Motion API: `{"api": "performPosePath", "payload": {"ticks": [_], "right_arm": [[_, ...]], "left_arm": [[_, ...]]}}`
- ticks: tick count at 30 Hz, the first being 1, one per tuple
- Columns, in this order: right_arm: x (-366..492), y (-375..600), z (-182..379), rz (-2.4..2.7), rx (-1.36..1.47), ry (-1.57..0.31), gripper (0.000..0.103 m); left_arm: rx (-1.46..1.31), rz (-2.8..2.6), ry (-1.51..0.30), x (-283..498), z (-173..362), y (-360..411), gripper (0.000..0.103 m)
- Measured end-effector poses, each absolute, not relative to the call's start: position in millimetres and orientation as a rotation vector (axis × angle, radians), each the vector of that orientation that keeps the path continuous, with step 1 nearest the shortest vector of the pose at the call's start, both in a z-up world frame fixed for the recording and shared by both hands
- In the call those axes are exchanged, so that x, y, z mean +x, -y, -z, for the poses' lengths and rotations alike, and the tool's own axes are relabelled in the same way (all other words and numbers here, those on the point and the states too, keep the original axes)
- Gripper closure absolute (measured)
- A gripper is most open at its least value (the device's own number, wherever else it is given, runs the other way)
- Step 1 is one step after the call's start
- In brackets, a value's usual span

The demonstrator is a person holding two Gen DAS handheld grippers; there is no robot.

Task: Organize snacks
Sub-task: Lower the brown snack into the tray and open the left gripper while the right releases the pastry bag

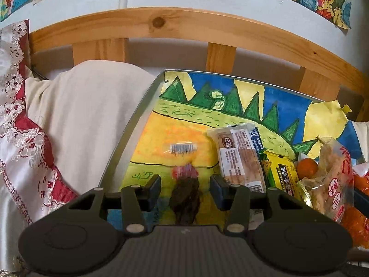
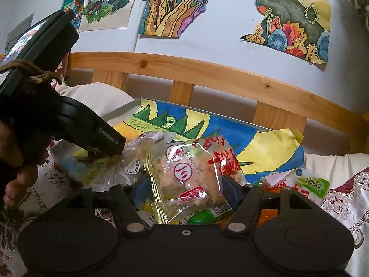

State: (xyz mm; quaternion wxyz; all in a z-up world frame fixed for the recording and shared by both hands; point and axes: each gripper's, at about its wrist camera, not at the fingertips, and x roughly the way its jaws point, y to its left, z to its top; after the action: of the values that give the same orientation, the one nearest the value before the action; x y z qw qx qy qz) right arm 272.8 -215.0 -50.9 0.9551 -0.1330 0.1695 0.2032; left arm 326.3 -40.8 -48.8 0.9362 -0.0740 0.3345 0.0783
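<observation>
At lower centre, the right gripper straddles the clear red-printed crinkly snack bag, jaws spread, barely pinching; it might slide off. The left gripper gapes around a dark wrapped sweet.

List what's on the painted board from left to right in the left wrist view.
Clear packet with a dark snack → long white-labelled biscuit packet → yellow box → orange fruit → clear bag with red print.
</observation>
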Motion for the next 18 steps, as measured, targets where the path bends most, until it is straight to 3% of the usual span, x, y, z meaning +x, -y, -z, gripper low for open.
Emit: {"api": "performPosePath", "payload": {"ticks": [5, 12, 18], "right_arm": [[273, 216, 49, -0.416, -0.260, -0.342, 0.029], [270, 216, 47, -0.413, -0.259, -0.328, 0.021], [267, 216, 45, -0.409, -0.254, -0.316, 0.018]], "left_arm": [[-0.155, -0.168, -0.682, 324, 47, 39, 0.035], [-0.191, -0.181, -0.674, 318, 43, 31, 0.025], [-0.194, -0.203, -0.650, 310, 37, 30, 0.011]]}}
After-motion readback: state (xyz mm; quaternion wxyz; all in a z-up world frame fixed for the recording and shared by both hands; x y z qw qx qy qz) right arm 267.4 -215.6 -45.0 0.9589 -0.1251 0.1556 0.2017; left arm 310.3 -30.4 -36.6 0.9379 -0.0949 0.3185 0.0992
